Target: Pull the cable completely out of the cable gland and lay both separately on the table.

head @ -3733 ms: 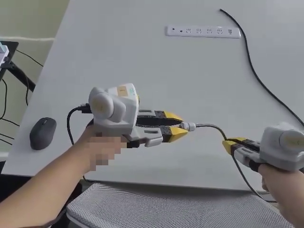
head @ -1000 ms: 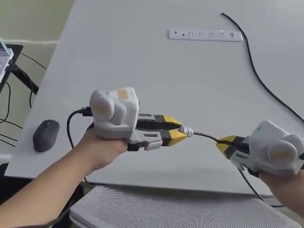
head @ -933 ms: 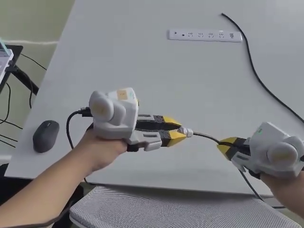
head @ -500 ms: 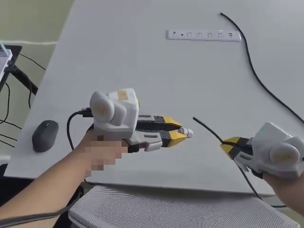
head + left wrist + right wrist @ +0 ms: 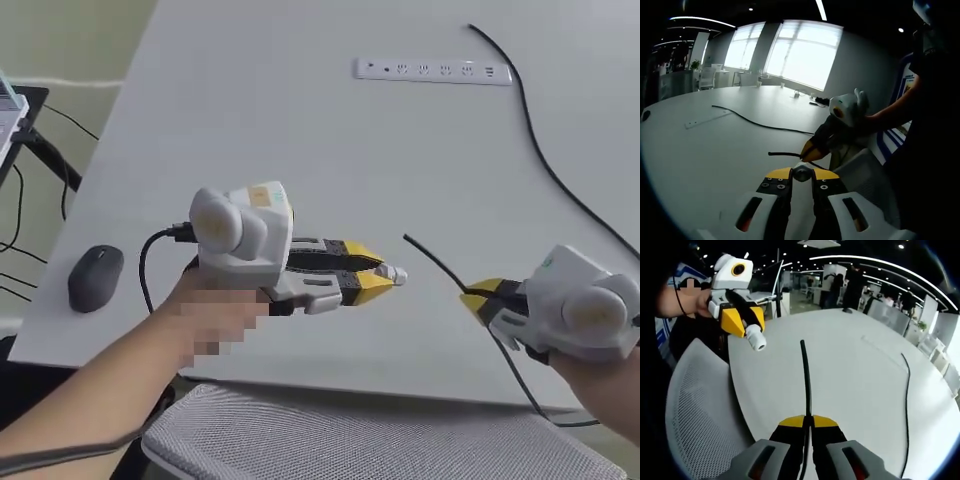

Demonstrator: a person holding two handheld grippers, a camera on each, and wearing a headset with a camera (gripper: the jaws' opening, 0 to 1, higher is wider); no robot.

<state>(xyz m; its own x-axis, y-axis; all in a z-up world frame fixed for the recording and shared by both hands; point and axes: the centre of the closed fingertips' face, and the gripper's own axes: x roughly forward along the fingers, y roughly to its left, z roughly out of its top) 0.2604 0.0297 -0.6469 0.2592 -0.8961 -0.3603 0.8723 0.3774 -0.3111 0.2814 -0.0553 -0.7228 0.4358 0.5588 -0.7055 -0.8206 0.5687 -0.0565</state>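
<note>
My left gripper (image 5: 383, 277) is shut on the small white cable gland (image 5: 395, 275), whose end sticks out past the yellow tips above the table's near edge. The gland (image 5: 800, 173) sits pinched between the tips in the left gripper view. My right gripper (image 5: 476, 295) is shut on the thin black cable (image 5: 432, 264), whose free end points up and left, apart from the gland. In the right gripper view the cable (image 5: 805, 385) rises straight from the closed tips, with the gland (image 5: 756, 339) held off to the upper left. The cable's tail hangs below the right hand.
A white power strip (image 5: 432, 70) lies at the far side of the grey table (image 5: 300, 150), its black cord (image 5: 545, 165) running down the right. A dark mouse (image 5: 95, 277) rests at the near left corner. A mesh chair back (image 5: 330, 440) is below the table edge.
The cable has come out of the gland: one second ago it ran into the gland, now its free end stands apart. The right gripper has drawn away to the right.
</note>
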